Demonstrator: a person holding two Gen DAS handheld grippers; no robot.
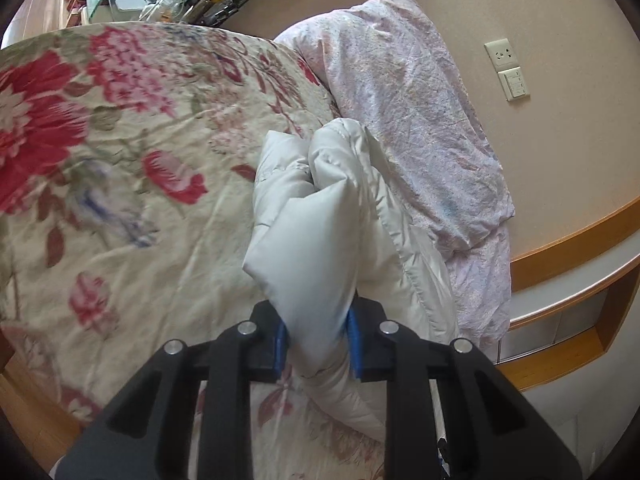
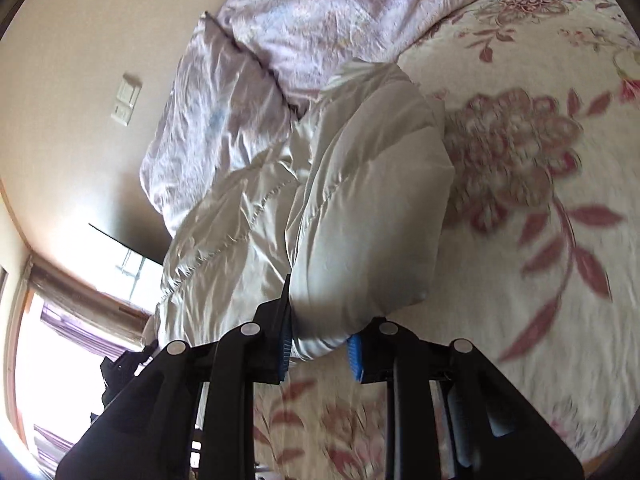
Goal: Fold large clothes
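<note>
Each hand-held gripper, left (image 1: pixel 316 344) and right (image 2: pixel 320 346), is clenched on the puffy white quilted jacket (image 1: pixel 320 216), lifting its edge toward twelve o'clock over the floral-covered bed (image 1: pixel 120 200), probably to fold it.

jacket (image 1: pixel 320 220) on bedspread (image 1: pixel 120 140) | pillow (image 1: pixel 420 120) behind, against wall (image 1: pixel 560 20)

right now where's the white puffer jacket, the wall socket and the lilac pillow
white puffer jacket (image 1: pixel 304 216): left wrist view, bunched padded fold
wall socket (image 1: pixel 502 55): left wrist view, faceplate centre
lilac pillow (image 1: pixel 404 112): left wrist view, crumpled top face
</note>
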